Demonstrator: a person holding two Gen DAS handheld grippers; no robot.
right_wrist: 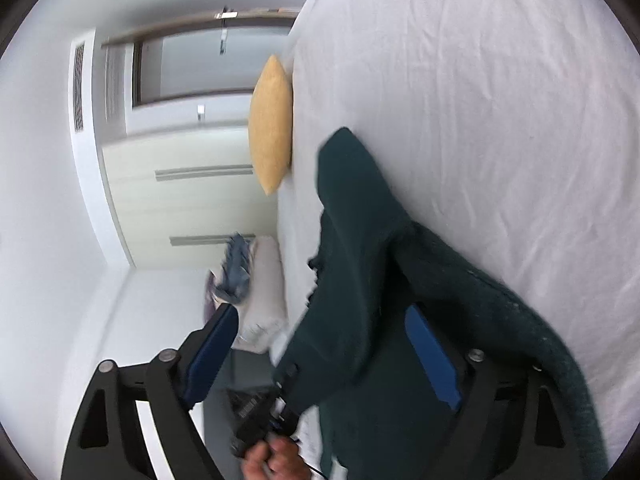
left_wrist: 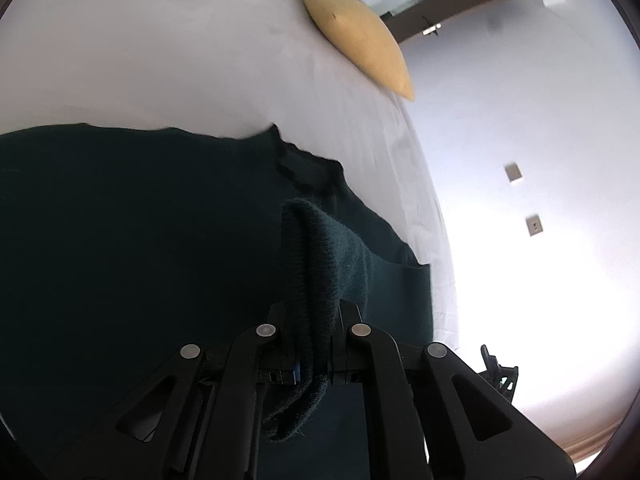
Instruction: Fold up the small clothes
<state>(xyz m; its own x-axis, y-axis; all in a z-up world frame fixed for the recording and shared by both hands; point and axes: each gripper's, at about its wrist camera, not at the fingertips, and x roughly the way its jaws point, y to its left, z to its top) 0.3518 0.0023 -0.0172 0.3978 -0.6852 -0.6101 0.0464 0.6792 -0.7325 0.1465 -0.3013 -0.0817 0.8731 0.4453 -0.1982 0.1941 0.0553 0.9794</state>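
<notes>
Dark green knitted sweater (left_wrist: 120,220) spread over a white bed (left_wrist: 160,60), most of it lying flat on the sheet. Left hand-held gripper (left_wrist: 314,344) clenched on a ribbed edge of that sweater, knit bunched up between the two black fingers (left_wrist: 276,320) and hanging out below them. Looks lifted a bit off the sheet there, rest of the fabric trailing back flat.

Right hand-held gripper (right_wrist: 332,348) released, jaws wide apart, blue pads (right_wrist: 432,356) showing on the inner faces. Part of the same sweater (right_wrist: 360,208) draped across the gap between them, but pads not pressing on it as far as can be seen; one finger out over the bed's edge, the other tucked under the fabric. Bit blurry on this side.

Person's hand (right_wrist: 272,460) at the bottom of the right wrist view, gripping the other hand-held tool.

Yellow cushion (left_wrist: 356,36) sitting at the far edge of the bed, well apart from the sweater. Beyond the bed, a pale pillow or padded thing (right_wrist: 264,288) with a blue-grey crumpled cloth (right_wrist: 236,268) on top. No baskets, bins or boxes to report, so nothing to say about contents. White wall (left_wrist: 520,120) with two small plates behind.
</notes>
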